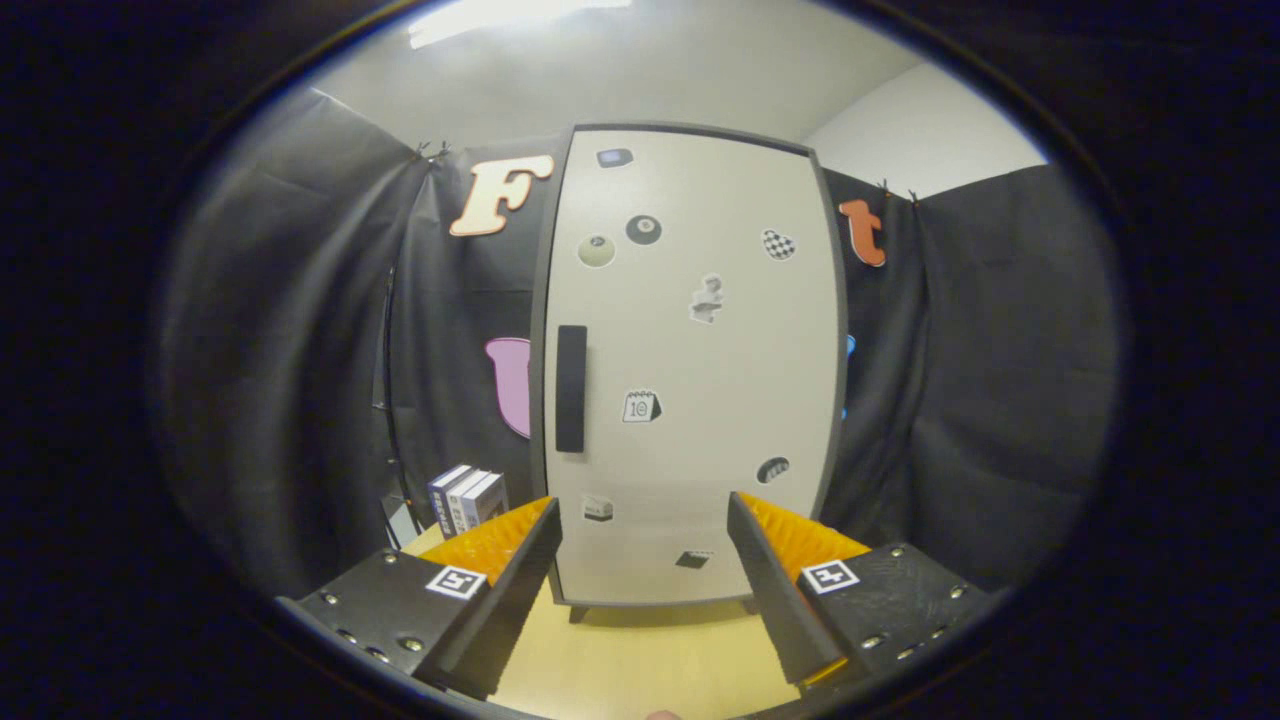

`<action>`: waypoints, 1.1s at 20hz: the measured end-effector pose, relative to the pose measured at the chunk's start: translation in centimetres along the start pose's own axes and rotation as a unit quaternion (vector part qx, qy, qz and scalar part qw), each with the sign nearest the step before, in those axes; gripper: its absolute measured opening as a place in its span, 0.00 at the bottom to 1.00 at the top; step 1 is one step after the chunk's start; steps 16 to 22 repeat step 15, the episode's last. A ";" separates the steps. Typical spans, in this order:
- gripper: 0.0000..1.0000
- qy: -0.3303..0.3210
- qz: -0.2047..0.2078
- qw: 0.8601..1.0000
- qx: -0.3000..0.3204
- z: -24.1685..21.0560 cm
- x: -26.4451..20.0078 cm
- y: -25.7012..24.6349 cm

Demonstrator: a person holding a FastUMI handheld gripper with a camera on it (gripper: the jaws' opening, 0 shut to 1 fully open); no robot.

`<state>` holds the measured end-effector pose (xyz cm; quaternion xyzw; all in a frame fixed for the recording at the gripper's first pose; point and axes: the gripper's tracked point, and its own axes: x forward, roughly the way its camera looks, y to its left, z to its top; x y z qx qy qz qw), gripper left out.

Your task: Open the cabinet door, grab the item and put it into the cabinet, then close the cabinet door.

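The cabinet point(690, 360) stands upright on the pale wooden table point(640, 660), dead ahead of my gripper point(640, 540) and beyond the fingertips, its light door point(700, 330) shut flush inside a dark frame. A closed door with nothing held fits two stages of this job: either the door is yet to be swung open, or the item is already inside and the door is back in place. I cannot tell which from here.

If the door must be opened, the risk I see is the whole cabinet sliding or tipping toward me on its short feet, since a light box on a smooth tabletop may move before the door gives. Pulling off-axis would make that worse.

My gripper's fingers are spread wide apart with nothing between them, the table showing through the gap.

The dark vertical handle point(570, 388) sits along the door's left edge, to the left of my line of approach. It is slim and looks close to the door face, so a finger could glance off it or jam against the panel.

Small boxes point(468, 500) stand just beyond my left finger, beside the cabinet; perhaps the item, though I cannot be sure. A door swinging out, or my own reach, could knock them over.
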<state>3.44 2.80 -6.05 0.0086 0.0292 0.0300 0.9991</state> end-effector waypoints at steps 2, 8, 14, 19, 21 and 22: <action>0.99 -0.003 -0.009 1.000 0.004 0.4 -2.7 -1.2; 0.99 -0.009 -0.021 1.000 0.020 1.1 -7.9 -2.6; 0.99 -0.001 -0.031 0.999 0.017 0.5 -8.8 -2.7; 0.99 -0.001 -0.033 0.999 0.013 0.6 -8.9 -2.7; 0.99 -0.001 -0.033 0.999 0.013 0.6 -8.9 -2.7; 0.99 -0.001 -0.033 0.999 0.013 0.6 -8.9 -2.7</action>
